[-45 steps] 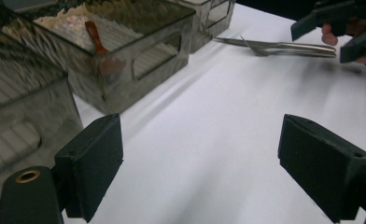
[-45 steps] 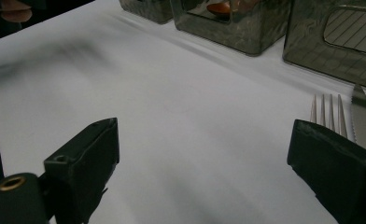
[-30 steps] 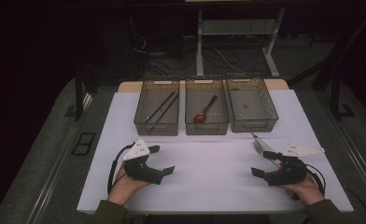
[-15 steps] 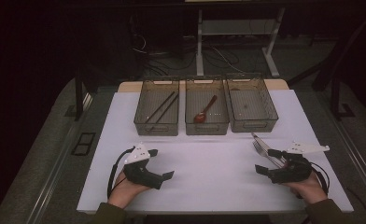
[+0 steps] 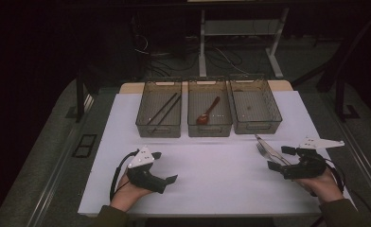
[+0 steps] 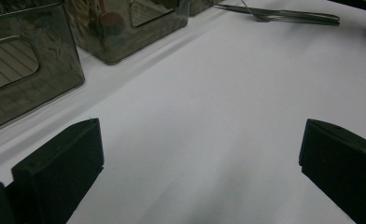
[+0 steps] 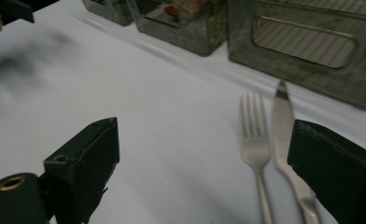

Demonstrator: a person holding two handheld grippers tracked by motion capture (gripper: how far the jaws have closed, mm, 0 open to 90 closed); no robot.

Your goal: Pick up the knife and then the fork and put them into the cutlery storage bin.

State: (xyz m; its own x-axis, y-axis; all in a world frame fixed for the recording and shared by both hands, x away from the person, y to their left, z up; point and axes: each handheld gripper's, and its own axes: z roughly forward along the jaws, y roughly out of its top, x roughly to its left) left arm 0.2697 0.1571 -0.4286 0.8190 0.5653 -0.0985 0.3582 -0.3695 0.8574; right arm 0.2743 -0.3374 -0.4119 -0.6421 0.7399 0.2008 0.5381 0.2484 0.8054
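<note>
Left gripper (image 5: 167,166) low at left, jaws wide apart, held in left hand (image 5: 127,191). Right gripper (image 5: 279,158) low at right, jaws wide apart, gripped by right hand (image 5: 322,183). Forearms enter from bottom.

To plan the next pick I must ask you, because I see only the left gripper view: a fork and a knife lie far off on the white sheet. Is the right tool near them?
Observer: Yes, the right tool has its jaws open around the fork, with the knife beside it; nothing is gripped.
Operator: What does the left tray hold?
Observer: The left tray holds two dark chopsticks.
Operator: And the middle tray?
Observer: The middle tray holds a red spoon.
</note>
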